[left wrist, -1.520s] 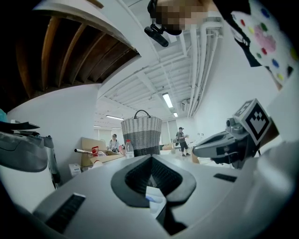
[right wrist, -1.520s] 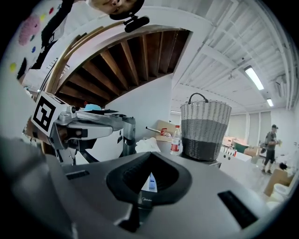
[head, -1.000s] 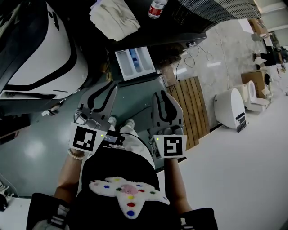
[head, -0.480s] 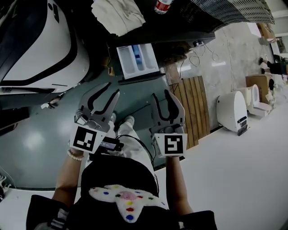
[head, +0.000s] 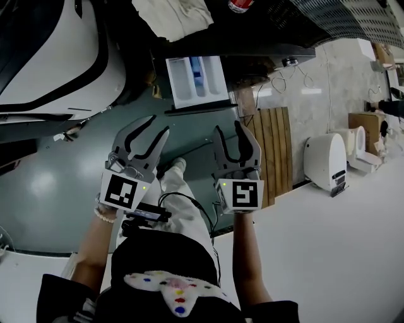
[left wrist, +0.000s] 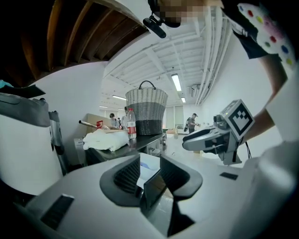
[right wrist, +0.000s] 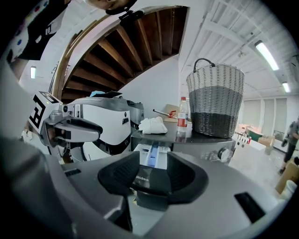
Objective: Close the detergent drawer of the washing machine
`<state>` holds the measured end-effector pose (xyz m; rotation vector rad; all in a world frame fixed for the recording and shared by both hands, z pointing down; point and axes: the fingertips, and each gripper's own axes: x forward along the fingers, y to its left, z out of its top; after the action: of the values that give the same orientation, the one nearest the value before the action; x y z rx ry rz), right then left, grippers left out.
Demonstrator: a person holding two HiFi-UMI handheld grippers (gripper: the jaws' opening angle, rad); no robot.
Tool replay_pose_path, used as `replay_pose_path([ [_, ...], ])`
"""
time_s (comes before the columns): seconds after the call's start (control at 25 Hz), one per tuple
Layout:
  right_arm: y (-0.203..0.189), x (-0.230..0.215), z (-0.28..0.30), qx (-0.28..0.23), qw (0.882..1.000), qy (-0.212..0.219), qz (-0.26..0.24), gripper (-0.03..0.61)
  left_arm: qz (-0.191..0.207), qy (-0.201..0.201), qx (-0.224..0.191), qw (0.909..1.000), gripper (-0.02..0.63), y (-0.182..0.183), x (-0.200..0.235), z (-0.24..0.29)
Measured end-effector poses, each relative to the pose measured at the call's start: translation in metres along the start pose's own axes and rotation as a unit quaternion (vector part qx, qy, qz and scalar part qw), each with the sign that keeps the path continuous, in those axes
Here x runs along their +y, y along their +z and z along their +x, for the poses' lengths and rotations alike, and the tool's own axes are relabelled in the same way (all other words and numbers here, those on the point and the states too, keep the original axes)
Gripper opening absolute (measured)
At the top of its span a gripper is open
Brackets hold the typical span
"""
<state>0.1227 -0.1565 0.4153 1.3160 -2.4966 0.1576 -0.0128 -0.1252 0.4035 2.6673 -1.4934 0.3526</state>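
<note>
The white detergent drawer (head: 197,81) with a blue insert stands pulled out of the dark washing machine (head: 265,35) at the top of the head view. Both grippers hover short of it, side by side, pointing toward it. My left gripper (head: 158,124) has its jaws opening, with nothing between the pads. My right gripper (head: 228,127) is also opening and holds nothing. In the left gripper view the drawer (left wrist: 148,166) shows beyond the jaws of the left gripper (left wrist: 150,173). In the right gripper view the drawer (right wrist: 153,158) lies straight ahead of the right gripper (right wrist: 152,176).
On the machine's top lie a white cloth (head: 173,16), a bottle (right wrist: 182,114) and a woven basket (right wrist: 216,100). A big white machine (head: 57,57) stands to the left, a wooden pallet (head: 274,151) to the right. The person's shoes (head: 178,165) are on the floor below the grippers.
Both grippers' jaws have spread from nearly shut to wide apart. Both hands have sunk, and the drawer now sits higher in the head view.
</note>
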Motion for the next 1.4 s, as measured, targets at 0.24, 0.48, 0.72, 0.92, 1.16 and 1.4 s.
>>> replay_pose_path([
  [0.24,-0.028,-0.016,0.018,0.012,1.0,0.004,-0.013,0.176,-0.018,0.025,0.007,0.9995,0.13,-0.025,0.004,0.009],
  [0.48,-0.057,-0.031,0.032,0.03,1.0,-0.003,0.004,0.18,-0.011,0.029,0.016,0.9994,0.129,-0.046,-0.005,0.025],
  [0.72,-0.077,-0.038,0.045,0.043,0.999,0.008,-0.004,0.202,-0.05,0.064,0.011,0.9966,0.129,-0.06,0.0,0.033],
  [0.92,-0.084,-0.044,0.053,0.046,0.999,0.01,-0.001,0.213,-0.061,0.08,0.021,0.9947,0.129,-0.074,0.002,0.035],
  [1.16,-0.087,-0.046,0.057,0.043,0.999,0.004,-0.006,0.212,-0.071,0.093,0.043,0.9922,0.11,-0.092,0.004,0.036],
  [1.4,-0.088,-0.05,0.058,0.045,0.999,-0.017,-0.018,0.188,-0.077,0.109,0.047,0.9899,0.071,-0.095,0.009,0.038],
])
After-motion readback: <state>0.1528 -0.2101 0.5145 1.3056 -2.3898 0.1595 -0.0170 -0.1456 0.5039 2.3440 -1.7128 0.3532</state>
